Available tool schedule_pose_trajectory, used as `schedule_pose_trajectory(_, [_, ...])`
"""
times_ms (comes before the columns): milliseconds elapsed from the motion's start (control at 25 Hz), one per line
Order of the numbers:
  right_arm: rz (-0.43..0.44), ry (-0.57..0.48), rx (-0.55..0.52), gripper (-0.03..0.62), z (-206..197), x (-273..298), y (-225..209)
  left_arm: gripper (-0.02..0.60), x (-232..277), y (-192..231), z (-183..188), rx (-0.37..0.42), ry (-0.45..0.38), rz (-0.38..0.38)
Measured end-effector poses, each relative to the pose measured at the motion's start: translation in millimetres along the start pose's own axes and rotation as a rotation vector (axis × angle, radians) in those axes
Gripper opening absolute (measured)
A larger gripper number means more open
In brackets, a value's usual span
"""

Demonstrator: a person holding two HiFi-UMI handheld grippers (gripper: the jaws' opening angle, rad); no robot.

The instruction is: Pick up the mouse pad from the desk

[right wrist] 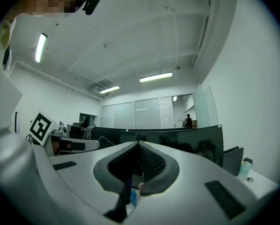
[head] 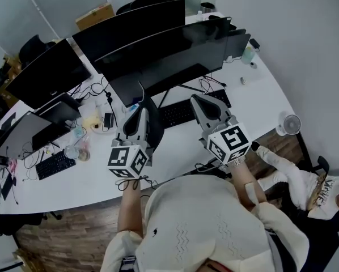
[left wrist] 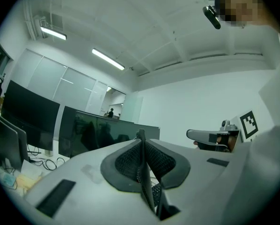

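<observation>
Pinching the pad edge-on in the left gripper, jaws pressed onto its thin dark sheet. Hanging it above the desk, left of the keyboard. Holding the right gripper level alongside, to the right, jaws pressed together, facing the far monitors.

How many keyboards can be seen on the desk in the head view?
2. One keyboard lies at the centre, below the wide monitor; the other keyboard lies to the left, near the front edge of the desk. More may be hidden behind the monitors.
</observation>
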State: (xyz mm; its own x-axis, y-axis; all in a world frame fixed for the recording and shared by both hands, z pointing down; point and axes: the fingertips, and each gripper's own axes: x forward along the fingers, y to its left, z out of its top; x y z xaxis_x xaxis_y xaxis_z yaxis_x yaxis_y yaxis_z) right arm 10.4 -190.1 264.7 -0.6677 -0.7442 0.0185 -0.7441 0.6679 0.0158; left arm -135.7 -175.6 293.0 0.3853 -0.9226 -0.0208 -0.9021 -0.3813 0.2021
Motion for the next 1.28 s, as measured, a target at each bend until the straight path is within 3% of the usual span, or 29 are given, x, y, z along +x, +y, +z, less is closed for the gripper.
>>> schedule_pose_trajectory(400, [0.048, -0.023, -0.070, 0.002, 28.4, 8.9, 10.5, 0.031, 6.3, 1.5, 46.1, 0.044, -0.049, -0.017])
schedule_pose_trajectory(800, [0.060, 0.015, -0.011, 0.002, 19.3, 6.9, 6.6, 0.031, 1.6, -9.3, 8.6, -0.001, 0.027, -0.033])
schedule_pose_trajectory(1280, [0.060, 0.036, 0.016, 0.002, 14.2, 3.7, 6.8, 0.031, -7.4, -17.0, 3.3, -0.023, 0.033, -0.047])
